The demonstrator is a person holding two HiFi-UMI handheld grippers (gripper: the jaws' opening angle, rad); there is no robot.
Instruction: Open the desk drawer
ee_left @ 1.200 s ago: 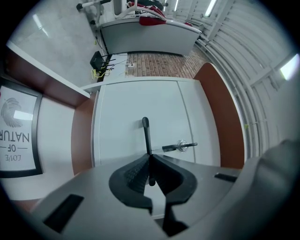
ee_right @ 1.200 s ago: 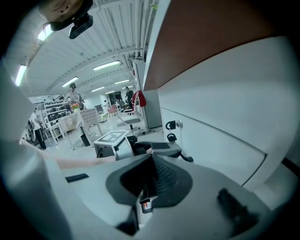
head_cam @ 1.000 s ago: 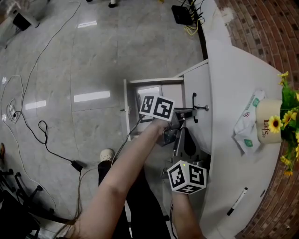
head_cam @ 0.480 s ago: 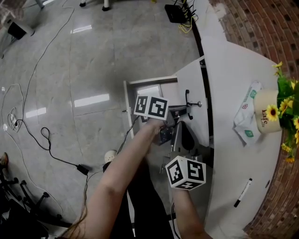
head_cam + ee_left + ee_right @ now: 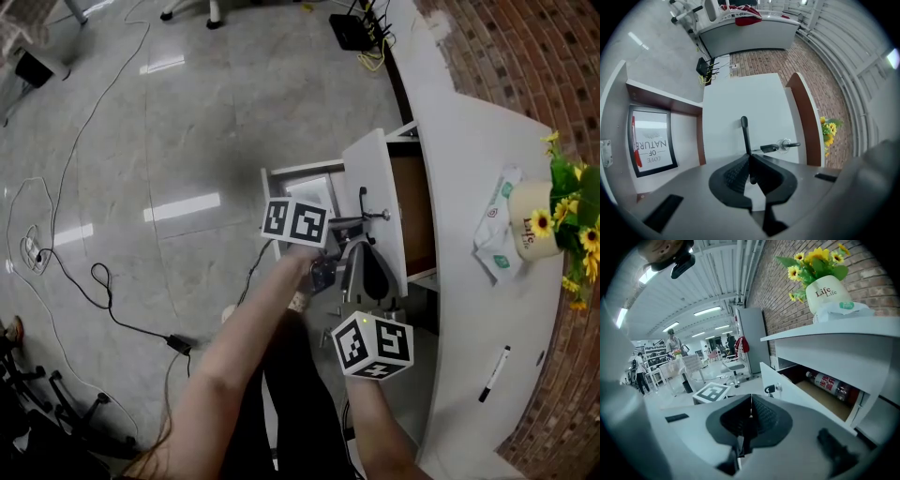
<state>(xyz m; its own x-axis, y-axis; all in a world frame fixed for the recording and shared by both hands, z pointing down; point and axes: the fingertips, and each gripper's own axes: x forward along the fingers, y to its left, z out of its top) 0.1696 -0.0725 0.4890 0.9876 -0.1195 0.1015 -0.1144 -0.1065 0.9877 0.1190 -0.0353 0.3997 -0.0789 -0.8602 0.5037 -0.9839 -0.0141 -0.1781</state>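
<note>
Grey glossy floor (image 5: 187,112) meets a white desk (image 5: 469,159) along a brick wall (image 5: 525,56).

floor (image 5: 169,112): glossy stone | drawer (image 5: 372,169): matt white front, wood-brown inside | handle (image 5: 745,133): smooth black | wall (image 5: 534,56): rough brick

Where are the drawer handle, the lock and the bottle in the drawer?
handle (image 5: 746,133): left gripper view, on the black bar above the jaws.
lock (image 5: 784,144): left gripper view, on its chrome cylinder.
bottle (image 5: 830,382): right gripper view, on its red label.
</note>
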